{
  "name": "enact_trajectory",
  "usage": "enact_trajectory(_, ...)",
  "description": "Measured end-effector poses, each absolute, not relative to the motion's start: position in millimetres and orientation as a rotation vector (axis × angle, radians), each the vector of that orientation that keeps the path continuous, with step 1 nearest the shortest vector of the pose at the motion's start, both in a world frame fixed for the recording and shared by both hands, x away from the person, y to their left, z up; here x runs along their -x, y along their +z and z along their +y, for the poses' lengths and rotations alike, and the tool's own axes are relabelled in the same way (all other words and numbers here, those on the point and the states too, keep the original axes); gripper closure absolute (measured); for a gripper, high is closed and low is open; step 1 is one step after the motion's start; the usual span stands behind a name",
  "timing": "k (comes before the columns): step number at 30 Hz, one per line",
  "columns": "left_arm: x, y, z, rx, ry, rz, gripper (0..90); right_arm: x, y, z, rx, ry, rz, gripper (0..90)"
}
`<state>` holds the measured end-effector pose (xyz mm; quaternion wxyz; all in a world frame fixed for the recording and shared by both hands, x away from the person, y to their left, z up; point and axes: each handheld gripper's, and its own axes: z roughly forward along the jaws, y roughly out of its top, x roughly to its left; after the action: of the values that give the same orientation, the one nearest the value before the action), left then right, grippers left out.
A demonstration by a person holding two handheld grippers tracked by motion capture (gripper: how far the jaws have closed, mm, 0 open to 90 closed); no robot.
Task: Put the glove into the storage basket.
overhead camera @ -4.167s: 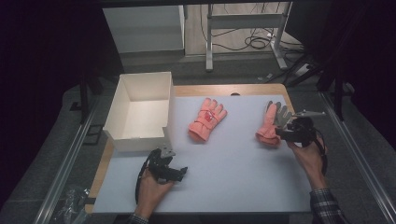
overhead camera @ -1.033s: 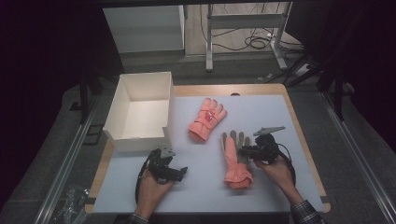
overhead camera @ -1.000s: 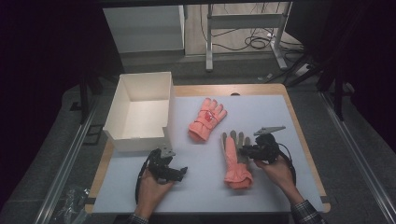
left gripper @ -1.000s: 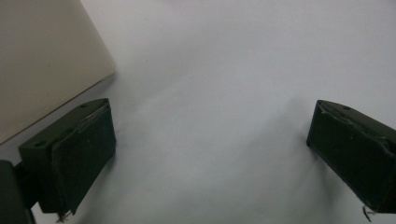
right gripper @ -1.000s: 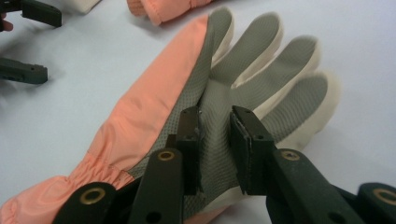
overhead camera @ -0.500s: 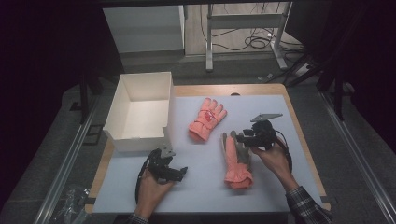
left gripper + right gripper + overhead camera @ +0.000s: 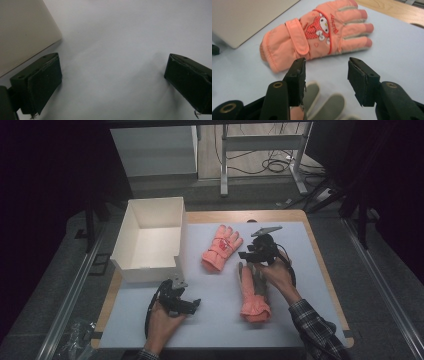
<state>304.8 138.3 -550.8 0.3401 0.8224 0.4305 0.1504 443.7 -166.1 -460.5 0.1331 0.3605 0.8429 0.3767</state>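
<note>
Two orange-pink gloves lie on the pale mat. One glove rests back-up with a cartoon patch, fingers pointing away. The second glove lies nearer, grey palm up; its fingers show just under my right gripper. That gripper hovers above the second glove's fingertips, facing the first glove. Its jaws have just been opening and hold nothing. My left gripper rests open on the mat beside the white box, nothing between its jaws.
The open white box's near wall stands just left of my left gripper. The mat covers a wooden tabletop. Metal rails run along both sides, with table legs and cables on the floor beyond.
The right gripper carried the second glove from the right side to the centre front, opened off it, then rose and moved back toward the first glove. The left gripper stayed still.
</note>
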Motion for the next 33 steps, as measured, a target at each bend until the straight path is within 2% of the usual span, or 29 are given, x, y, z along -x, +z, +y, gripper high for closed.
enact_trajectory(12,-304.9,-550.8,138.5,-2.143,0.392,1.119,1.2,-478.2,-464.4,-134.0,-1.031,1.046,2.457,57.6)
enact_trajectory(15,-304.9,-550.8,138.5,-2.142,0.391,1.120,1.2,-483.3,-467.2,-127.4,-1.038,1.058,2.467,57.6)
enact_trajectory(19,-304.9,-550.9,138.5,-2.141,0.391,1.120,1.2,-491.9,-472.1,-115.1,-1.044,1.058,2.479,55.2)
enact_trajectory(23,-304.9,-550.8,138.5,-2.142,0.391,1.121,1.2,-506.7,-479.5,-99.3,-1.054,1.025,2.468,45.5)
enact_trajectory(28,-304.9,-550.8,138.3,-2.139,0.390,1.122,1.2,-516.5,-489.4,-89.0,-1.052,0.971,2.493,43.4)
enact_trajectory(30,-304.9,-550.9,138.4,-2.140,0.390,1.120,1.2,-519.5,-494.9,-83.8,-1.035,0.928,2.516,45.1)
enact_trajectory(33,-304.9,-550.8,138.4,-2.140,0.390,1.121,1.2,-521.1,-499.7,-77.7,-1.033,0.875,2.552,55.1)
